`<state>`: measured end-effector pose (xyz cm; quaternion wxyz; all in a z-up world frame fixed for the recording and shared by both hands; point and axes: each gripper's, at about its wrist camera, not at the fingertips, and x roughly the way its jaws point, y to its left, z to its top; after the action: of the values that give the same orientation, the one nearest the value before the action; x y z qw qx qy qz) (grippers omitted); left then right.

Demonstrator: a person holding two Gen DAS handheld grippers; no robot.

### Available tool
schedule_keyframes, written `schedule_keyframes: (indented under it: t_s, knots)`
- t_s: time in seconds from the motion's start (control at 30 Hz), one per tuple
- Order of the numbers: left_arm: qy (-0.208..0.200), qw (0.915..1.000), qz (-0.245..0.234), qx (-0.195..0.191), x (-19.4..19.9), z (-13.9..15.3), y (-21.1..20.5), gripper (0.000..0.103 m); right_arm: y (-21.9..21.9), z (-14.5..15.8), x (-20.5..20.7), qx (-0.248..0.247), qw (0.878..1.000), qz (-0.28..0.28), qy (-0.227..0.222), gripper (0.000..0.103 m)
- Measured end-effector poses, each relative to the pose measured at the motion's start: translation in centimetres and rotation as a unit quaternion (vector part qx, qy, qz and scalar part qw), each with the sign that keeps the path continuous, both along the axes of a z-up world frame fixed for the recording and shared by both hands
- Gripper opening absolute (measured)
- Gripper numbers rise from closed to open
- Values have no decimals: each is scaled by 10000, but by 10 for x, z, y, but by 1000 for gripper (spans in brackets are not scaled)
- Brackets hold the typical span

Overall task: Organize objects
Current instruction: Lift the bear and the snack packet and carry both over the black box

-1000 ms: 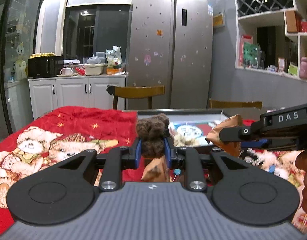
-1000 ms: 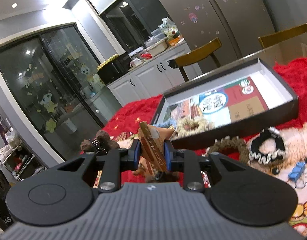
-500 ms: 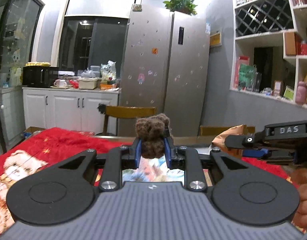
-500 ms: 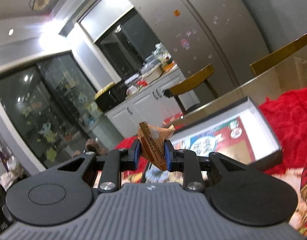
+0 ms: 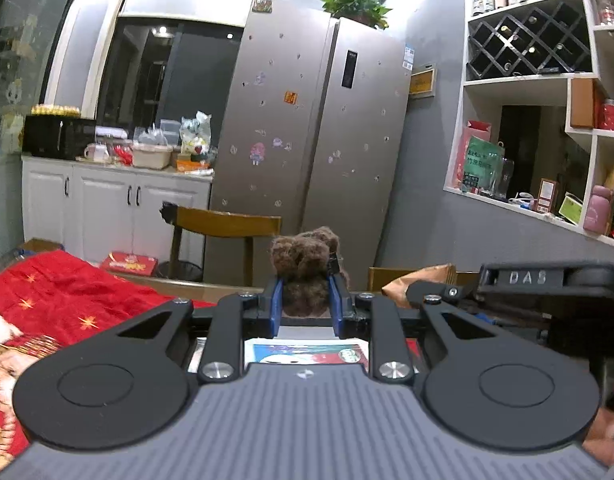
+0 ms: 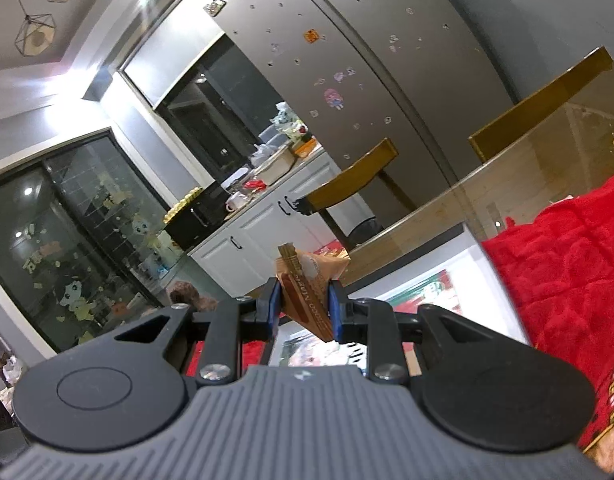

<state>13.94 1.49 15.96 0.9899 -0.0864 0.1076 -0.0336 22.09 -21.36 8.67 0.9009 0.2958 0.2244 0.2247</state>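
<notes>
My left gripper [image 5: 305, 308] is shut on a fuzzy brown scrunchie [image 5: 305, 266], held up over the printed floor of the open box [image 5: 307, 352]. To its right in the left wrist view the right gripper's black body [image 5: 547, 280] shows, with the orange snack packet [image 5: 423, 278] sticking out of it. In the right wrist view my right gripper [image 6: 303, 310] is shut on that orange snack packet [image 6: 309, 280], above the box [image 6: 435, 280], whose white inner wall and printed floor show below. The brown scrunchie [image 6: 187, 294] peeks in at the left there.
A red blanket [image 5: 59, 304] [image 6: 567, 264] covers the table on both sides of the box. Wooden chairs [image 5: 227, 220] stand behind the table, with a steel fridge [image 5: 319, 140], white cabinets [image 5: 107, 204] and wall shelves [image 5: 547, 120] beyond. A person's hand [image 5: 611, 436] shows at the lower right.
Both grippers have risen and moved forward over the box, each keeping its hold. The loose items on the blanket have dropped out of view, and the right wrist view has rolled.
</notes>
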Motion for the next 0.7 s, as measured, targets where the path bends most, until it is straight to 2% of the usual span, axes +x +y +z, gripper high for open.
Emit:
schedule_keyframes:
  t_s: [0.17,0.4,0.57,0.7]
  knots:
    - [297,9994,135,110,33,-8,-17,28,-11,-17,15,-44,9997,-60,252,28]
    - [864,9960,-61,206,66,-46,-15,28,-18,-42,22,-250,9984,-177,478,28]
    - [1320,9908,-296,-23,86,-69,-5,28,-26,-60,28,-319,9970,-328,617,28]
    - [1457,9883,-433,-93,90,-82,-4,28,-28,-70,33,-280,9963,-337,733,28]
